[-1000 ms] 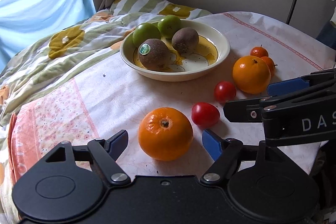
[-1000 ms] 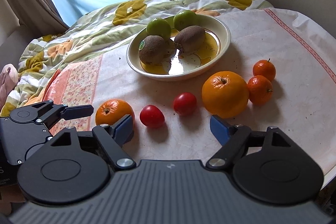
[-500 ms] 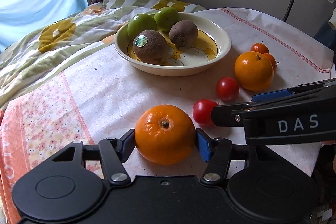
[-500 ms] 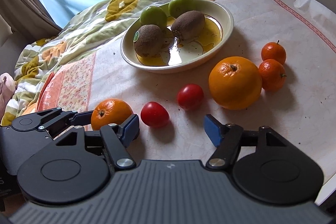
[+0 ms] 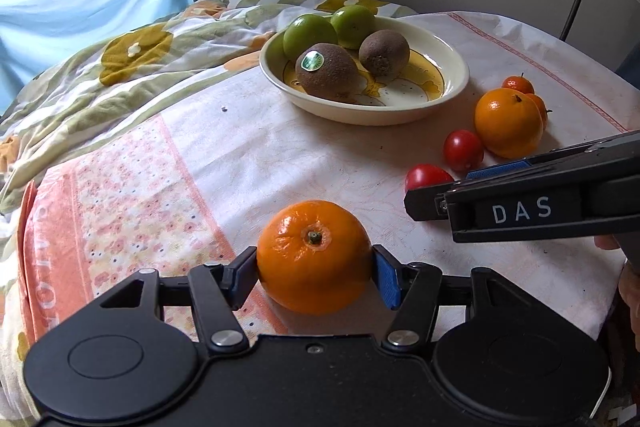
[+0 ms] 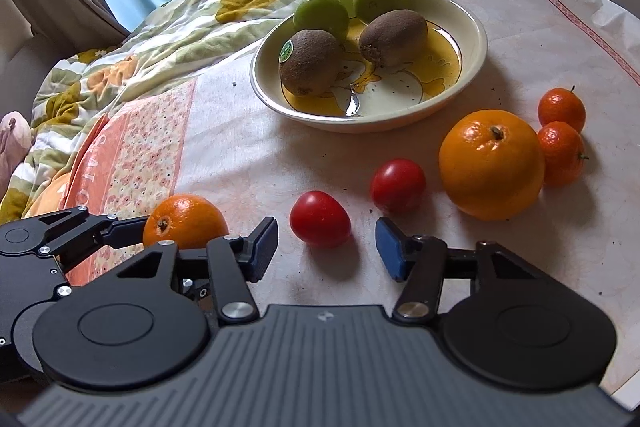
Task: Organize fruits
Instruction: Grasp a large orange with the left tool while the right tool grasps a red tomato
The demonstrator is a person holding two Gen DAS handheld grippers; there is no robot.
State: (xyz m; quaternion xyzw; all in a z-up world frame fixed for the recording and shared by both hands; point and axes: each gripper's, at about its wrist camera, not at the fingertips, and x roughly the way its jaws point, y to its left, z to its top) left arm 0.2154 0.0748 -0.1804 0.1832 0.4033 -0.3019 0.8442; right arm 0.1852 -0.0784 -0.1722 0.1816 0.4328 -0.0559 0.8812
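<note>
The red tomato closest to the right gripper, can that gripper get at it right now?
Probably yes: the tomato lies just ahead of the right gripper, whose jaws are closing with nothing between them yet and bare cloth all around.

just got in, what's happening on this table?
A person is sorting fruit with a claw in each hand. The left claw is clamped on an orange resting on the tablecloth. The right claw is closing around a red tomato, pads not yet touching it. The bowl holds two kiwis and two green fruits. A second tomato, a bigger orange and two small mandarins sit loose on the cloth.
</note>
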